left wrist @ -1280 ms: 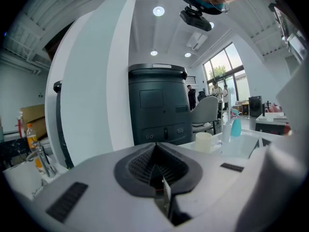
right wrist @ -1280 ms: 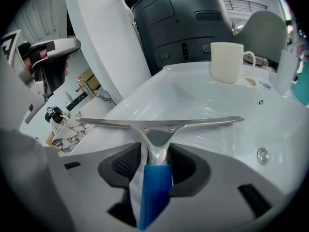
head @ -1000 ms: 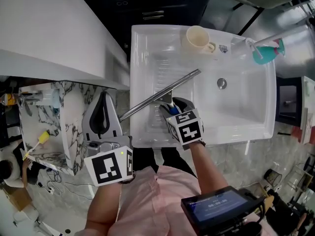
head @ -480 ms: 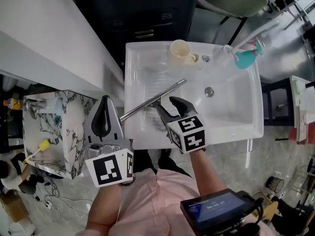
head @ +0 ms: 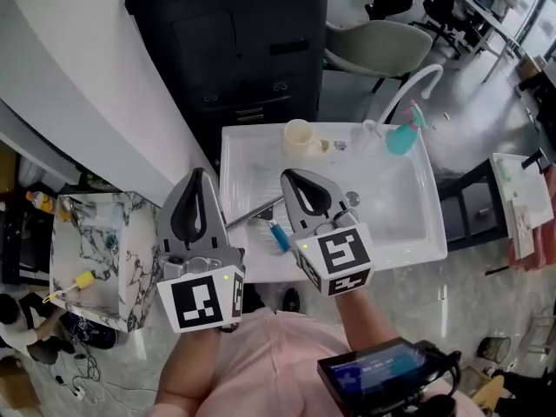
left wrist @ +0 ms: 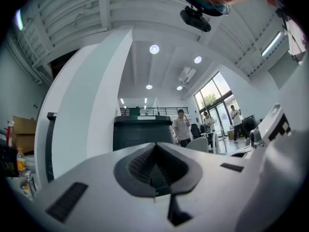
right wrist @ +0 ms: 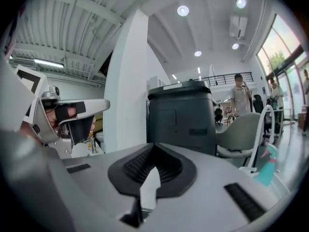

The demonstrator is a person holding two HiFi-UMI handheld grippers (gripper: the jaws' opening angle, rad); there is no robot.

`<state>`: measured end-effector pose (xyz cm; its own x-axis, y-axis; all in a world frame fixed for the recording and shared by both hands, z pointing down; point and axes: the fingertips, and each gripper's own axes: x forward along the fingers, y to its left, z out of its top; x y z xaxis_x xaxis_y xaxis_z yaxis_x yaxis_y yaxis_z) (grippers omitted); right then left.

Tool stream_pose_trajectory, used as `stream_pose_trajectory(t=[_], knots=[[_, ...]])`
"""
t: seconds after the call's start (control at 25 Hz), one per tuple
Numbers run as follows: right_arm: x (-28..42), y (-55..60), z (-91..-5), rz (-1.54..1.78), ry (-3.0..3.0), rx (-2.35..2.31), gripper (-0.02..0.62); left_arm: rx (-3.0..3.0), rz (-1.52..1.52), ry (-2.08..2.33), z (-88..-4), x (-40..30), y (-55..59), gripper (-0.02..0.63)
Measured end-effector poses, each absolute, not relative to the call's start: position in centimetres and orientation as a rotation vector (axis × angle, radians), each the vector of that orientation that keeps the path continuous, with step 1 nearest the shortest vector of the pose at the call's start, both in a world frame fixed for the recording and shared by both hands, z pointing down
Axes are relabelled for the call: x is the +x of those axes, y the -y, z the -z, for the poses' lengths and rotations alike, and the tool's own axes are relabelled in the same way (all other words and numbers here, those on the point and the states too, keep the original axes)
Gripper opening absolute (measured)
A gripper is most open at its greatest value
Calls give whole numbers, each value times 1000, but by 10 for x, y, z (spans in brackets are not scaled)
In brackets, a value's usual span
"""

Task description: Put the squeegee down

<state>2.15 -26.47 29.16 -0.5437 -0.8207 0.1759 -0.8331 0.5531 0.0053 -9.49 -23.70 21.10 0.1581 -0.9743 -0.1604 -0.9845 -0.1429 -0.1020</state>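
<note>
Your right gripper (head: 294, 179) was clenched with its jaws together and nothing between them. Your left gripper (head: 198, 176) was likewise clenched and empty. The squeegee (head: 277, 234) lay in the left part of the white sink (head: 408, 224), blue handle toward you, held by neither gripper.

The white sink (head: 417, 248) has a flat drainboard on its left half and a basin with a round drain (head: 352, 198) on its right. The squeegee (head: 257, 213) lies flat on the drainboard. Its blade slants from the left edge toward the middle, and its blue handle (head: 278, 235) points at the near edge. A cream cup (head: 298, 135) stands upright at the far edge, with bits beside it too small to tell. A teal spray bottle (head: 399, 137) sits toward the far right corner, by the white faucet (head: 408, 85). Left of the sink and apart from it, a marble table (head: 130, 233) carries a yellow brush (head: 81, 280).
</note>
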Motion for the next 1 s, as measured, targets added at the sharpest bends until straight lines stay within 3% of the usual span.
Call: stream_pose_trajectory(t=[1.0], knots=[[35,254,-261,1,2648,1501,-2,-2251,-104,-1886,-201,-83,226,9]])
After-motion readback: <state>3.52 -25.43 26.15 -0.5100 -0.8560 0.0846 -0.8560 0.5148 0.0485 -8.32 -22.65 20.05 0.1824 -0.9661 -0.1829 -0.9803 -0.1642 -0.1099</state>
